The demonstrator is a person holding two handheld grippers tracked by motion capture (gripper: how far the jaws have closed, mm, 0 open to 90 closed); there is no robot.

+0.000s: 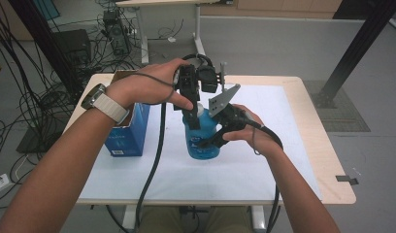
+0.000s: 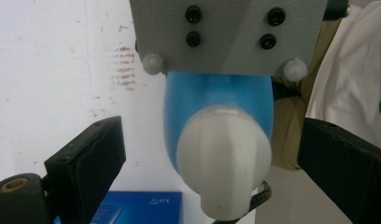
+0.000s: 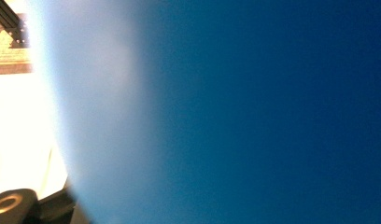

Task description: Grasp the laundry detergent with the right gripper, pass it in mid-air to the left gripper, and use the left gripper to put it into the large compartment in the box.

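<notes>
High view, left to right: blue box (image 1: 128,133) near table (image 1: 293,145) left edge; blue bottle (image 1: 202,141) mid-table, upright, long axis vertical, white cap (image 2: 223,163) pointing up. Left tool (image 1: 191,104) above cap, jaws wide either side, not touching. Right tool (image 1: 218,138) clamped on bottle body, steadying it. Step, my read: cap removal, pre-grip. Next: lower left tool, close square on cap, twist; right keeps bottle from spinning.

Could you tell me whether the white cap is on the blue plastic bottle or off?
On: the white cap sits on the blue plastic bottle's neck, between open jaws.
</notes>
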